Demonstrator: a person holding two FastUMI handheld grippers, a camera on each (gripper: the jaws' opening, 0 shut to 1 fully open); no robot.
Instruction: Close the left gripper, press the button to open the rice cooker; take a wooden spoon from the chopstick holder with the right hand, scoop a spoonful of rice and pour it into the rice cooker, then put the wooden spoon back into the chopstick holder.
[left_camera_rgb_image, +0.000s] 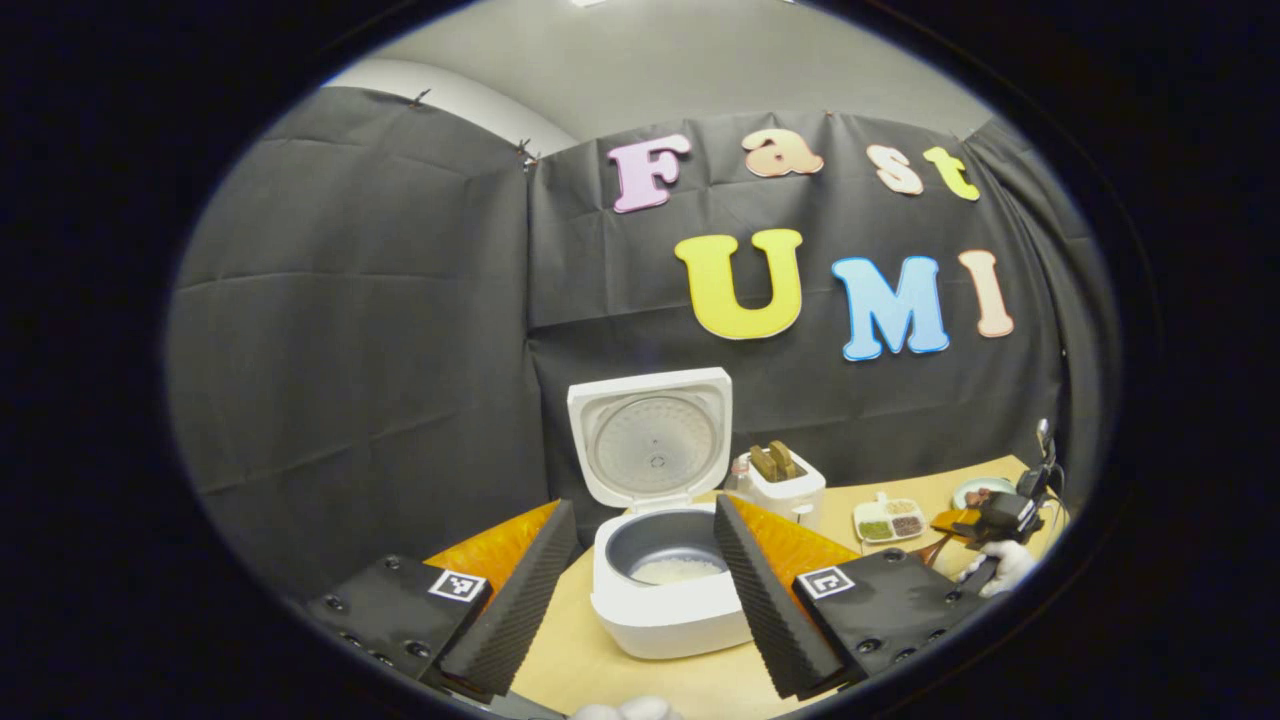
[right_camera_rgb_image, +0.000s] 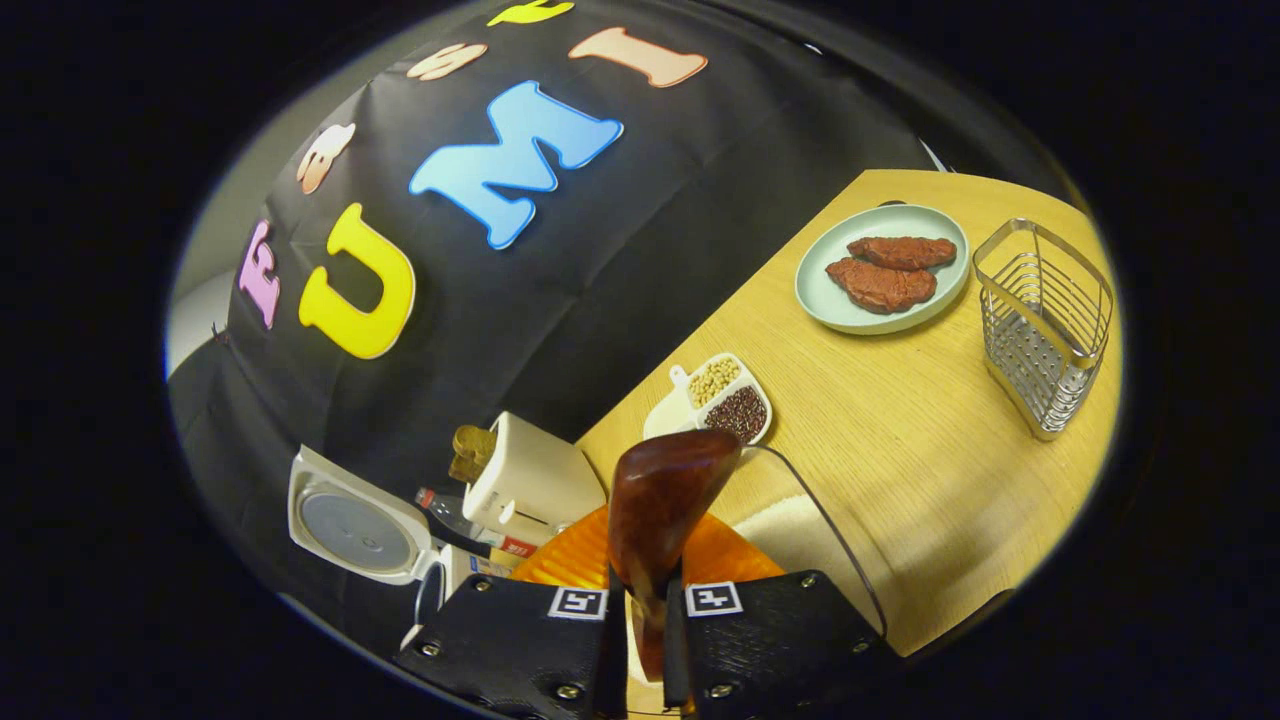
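The white rice cooker (left_camera_rgb_image: 665, 610) stands with its lid (left_camera_rgb_image: 652, 438) raised, and white rice lies in its grey inner pot (left_camera_rgb_image: 672, 570). My left gripper (left_camera_rgb_image: 645, 515) is open, its fingers wide apart either side of the cooker and nothing between them. My right gripper (right_camera_rgb_image: 645, 610) is shut on the wooden spoon (right_camera_rgb_image: 665, 500), whose glossy brown bowl points forward over a clear container of rice (right_camera_rgb_image: 795, 525). I cannot tell whether rice lies in the spoon. The wire chopstick holder (right_camera_rgb_image: 1045, 325) stands at the far right of the table. The cooker's lid (right_camera_rgb_image: 350, 520) sits low on the left in the right gripper view.
A white toaster (left_camera_rgb_image: 787, 485) stands right of the cooker. A divided dish of beans (right_camera_rgb_image: 715, 400) and a pale plate with two pieces of meat (right_camera_rgb_image: 880, 265) sit on the wooden table (right_camera_rgb_image: 900, 440). A gloved hand (left_camera_rgb_image: 1000, 565) holds the right gripper (left_camera_rgb_image: 1000, 520) farther off.
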